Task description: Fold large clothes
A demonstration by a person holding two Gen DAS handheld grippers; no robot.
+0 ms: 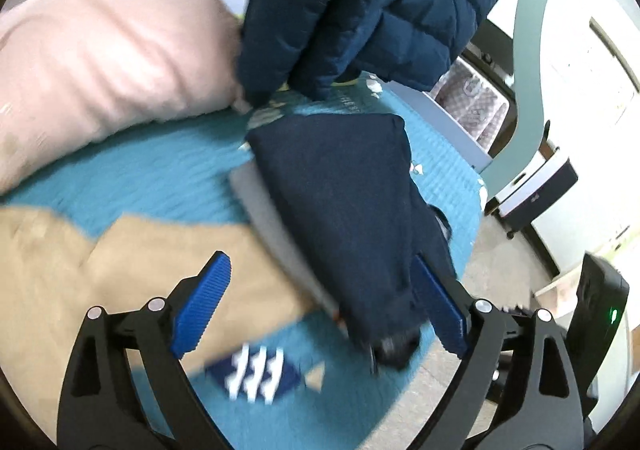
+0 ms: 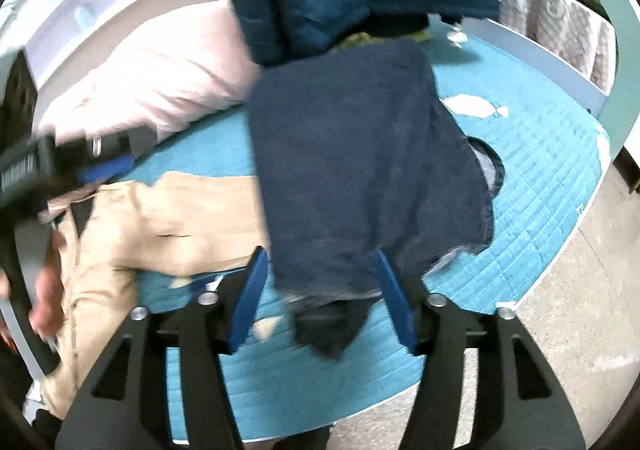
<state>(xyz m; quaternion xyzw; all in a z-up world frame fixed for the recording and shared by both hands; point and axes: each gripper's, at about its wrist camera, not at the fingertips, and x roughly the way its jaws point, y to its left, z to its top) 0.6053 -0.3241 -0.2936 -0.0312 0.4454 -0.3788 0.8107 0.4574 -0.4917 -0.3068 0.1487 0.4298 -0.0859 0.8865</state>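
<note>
A folded dark navy garment (image 1: 340, 201) lies on the teal bed cover (image 1: 160, 173), with a grey layer (image 1: 272, 221) showing along its left edge. It also shows in the right wrist view (image 2: 360, 169). My left gripper (image 1: 320, 302) is open, with its blue pads (image 1: 202, 306) wide apart over the garment's near end. My right gripper (image 2: 322, 294) is open, its pads on either side of the garment's near hem; I cannot tell if they touch it. The left gripper (image 2: 100, 165) shows blurred at the left of the right wrist view.
Beige trousers (image 1: 140, 274) lie spread on the bed to the left, also in the right wrist view (image 2: 168, 221). A pink pillow (image 1: 100, 57) and a blue puffer jacket (image 1: 360, 1) sit at the back. The bed edge and floor (image 2: 580, 310) are to the right.
</note>
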